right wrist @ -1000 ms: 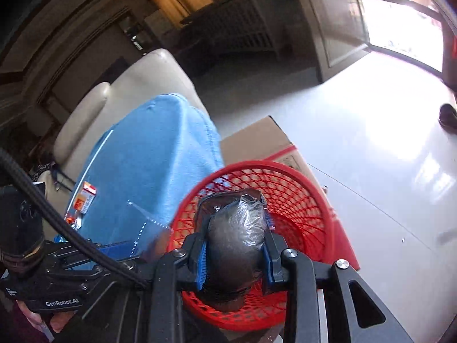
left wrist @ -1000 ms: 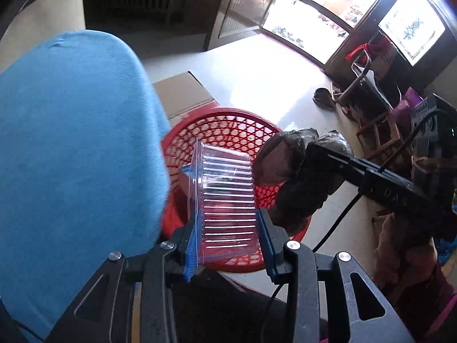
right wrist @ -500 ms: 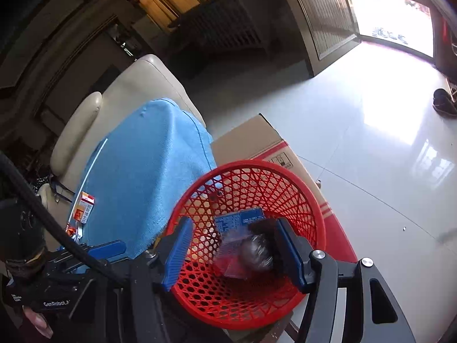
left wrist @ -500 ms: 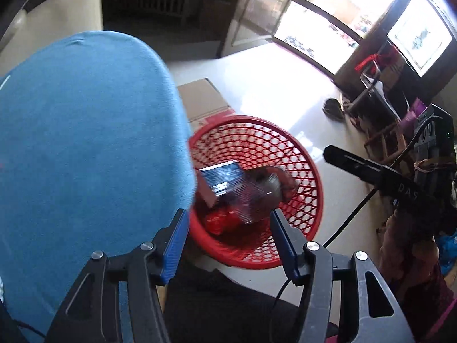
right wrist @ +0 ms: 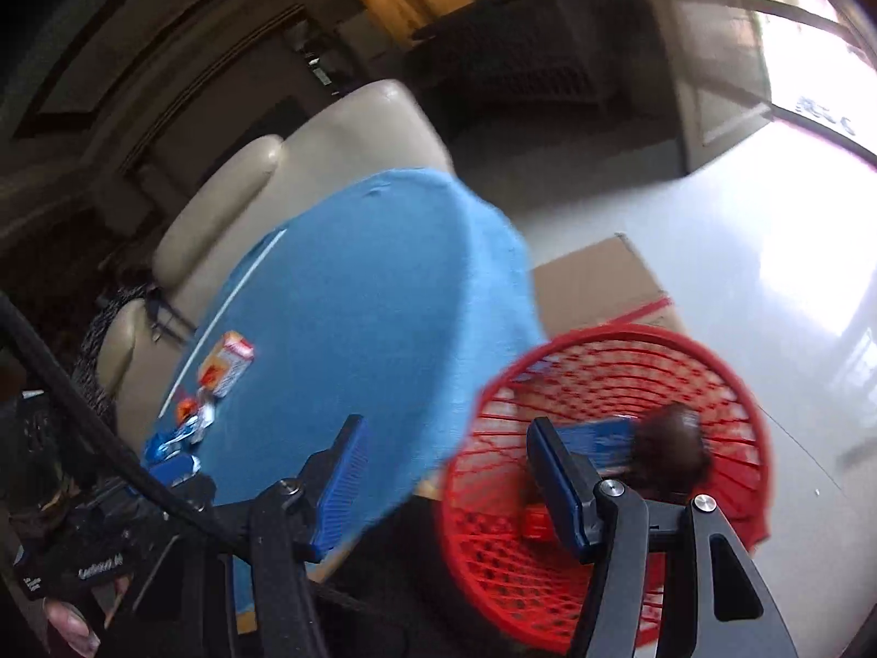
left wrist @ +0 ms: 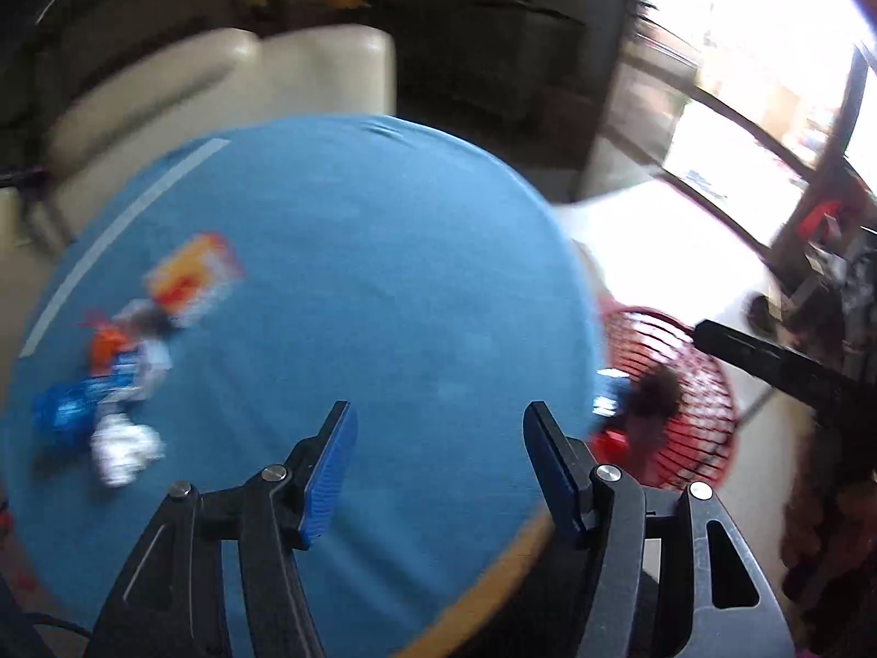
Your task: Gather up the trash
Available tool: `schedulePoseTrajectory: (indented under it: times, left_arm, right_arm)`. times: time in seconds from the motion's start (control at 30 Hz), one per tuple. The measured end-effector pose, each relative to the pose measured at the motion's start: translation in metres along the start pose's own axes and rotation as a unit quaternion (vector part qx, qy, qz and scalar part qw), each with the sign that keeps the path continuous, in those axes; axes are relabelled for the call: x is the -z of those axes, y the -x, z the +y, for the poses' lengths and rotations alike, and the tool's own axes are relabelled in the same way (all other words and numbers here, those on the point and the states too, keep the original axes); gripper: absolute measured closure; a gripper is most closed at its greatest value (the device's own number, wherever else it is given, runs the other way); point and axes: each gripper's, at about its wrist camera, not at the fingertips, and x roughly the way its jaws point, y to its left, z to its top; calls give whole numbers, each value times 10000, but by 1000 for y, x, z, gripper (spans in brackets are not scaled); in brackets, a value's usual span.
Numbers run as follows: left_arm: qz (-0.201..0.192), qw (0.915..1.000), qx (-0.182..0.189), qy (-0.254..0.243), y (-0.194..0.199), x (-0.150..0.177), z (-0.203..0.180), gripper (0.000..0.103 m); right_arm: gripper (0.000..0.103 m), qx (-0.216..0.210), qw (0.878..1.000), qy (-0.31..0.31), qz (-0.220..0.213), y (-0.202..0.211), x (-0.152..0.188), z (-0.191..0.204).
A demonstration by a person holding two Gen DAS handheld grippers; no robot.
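Left wrist view, badly blurred, looks down on a round table under a blue cloth (left wrist: 356,274), and the left gripper (left wrist: 436,471) hangs over the cloth's near part with its blue pads (left wrist: 329,471) apart; the jaws are opening and nothing lies between them. At the left side of the cloth sits a loose cluster of litter: an orange and white carton (left wrist: 194,274) lying flat with its long axis running from lower left to upper right, an orange scrap (left wrist: 107,342) below it, blue wrappers (left wrist: 71,411) and a crumpled white wad (left wrist: 123,452) nearest the camera. Right wrist view shows the right gripper (right wrist: 444,482) held over the table's edge, its jaws standing about half open and empty, one pad over the cloth and the other over a red mesh basket (right wrist: 734,400). The basket stands on the pale floor just beside the table, in front of a flat cardboard box (right wrist: 592,285). Inside it lie a dark crumpled bag (right wrist: 668,449) against the right wall and a blue-labelled clear container (right wrist: 597,436) beside it, its long side running roughly left to right. A cream sofa (right wrist: 351,126) stands behind the table.
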Motion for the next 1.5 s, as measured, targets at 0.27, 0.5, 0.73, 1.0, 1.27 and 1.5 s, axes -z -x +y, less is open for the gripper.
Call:
schedulePoseTrajectory:
  times: [0.27,0.5,0.73,1.0,1.27,1.5]
  left_arm:
    - [-291,9883,-1414,494,27,12,69,32]
    - [-302,9758,-2012,799,36,29,110,31]
    - [-253,9688,-2275,952,40,40,129,31]
    - [-206,9666,-2305,1098,41,50,143,30]
    - [-152,9640,-2348,1235,40,58,157,30]
    - [-55,9644,-2203,1464,38,67,187,30]
  right_arm:
    - [39,-322,9963,758,243,-25,9,81]
    - [39,-452,9911,1171,436,-44,14,125]
    - [39,-617,9859,1458,551,-55,18,161]
    - [39,-685,9815,1669,636,-62,23,184]
    - [39,-671,9781,1812,775,-70,29,197]
    - [39,-669,9758,1906,832,-78,34,210]
